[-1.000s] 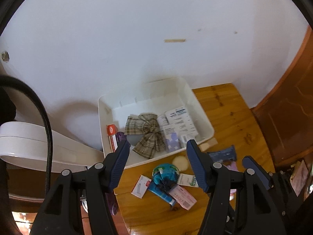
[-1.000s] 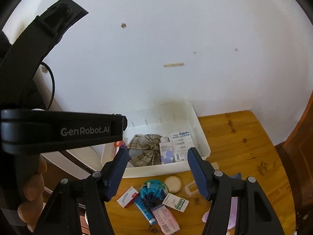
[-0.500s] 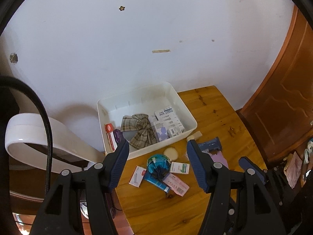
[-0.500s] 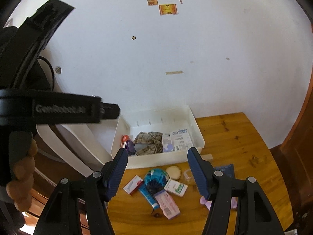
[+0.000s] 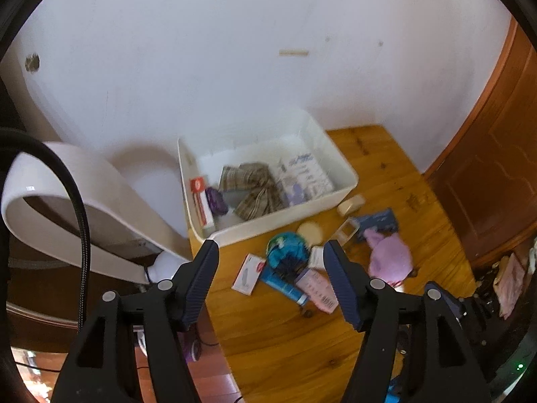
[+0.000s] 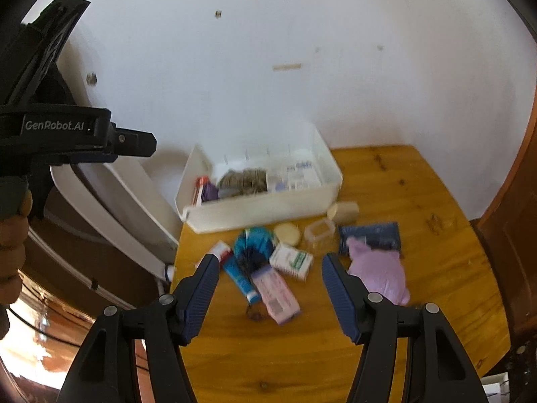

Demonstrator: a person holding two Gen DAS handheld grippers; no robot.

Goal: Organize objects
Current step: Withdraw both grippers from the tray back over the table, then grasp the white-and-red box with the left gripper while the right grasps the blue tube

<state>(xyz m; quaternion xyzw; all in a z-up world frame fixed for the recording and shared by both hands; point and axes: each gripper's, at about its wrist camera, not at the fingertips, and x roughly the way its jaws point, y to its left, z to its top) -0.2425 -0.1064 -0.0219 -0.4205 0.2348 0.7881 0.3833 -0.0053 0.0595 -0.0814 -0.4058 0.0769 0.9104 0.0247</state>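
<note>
While both grippers, left and right, hover spread and empty, the loose items lie on the table before the bin. Likely light: boxes stiff, best pinched across flat sides; purple cloth limp.

Motion is blurring the white bin's contents; the purple cloth is covering part of the dark blue packet.

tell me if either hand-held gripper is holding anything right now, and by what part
Nothing is held. The left hand-held gripper and the right hand-held gripper both stand open above the wooden table, their jaws empty.
</note>
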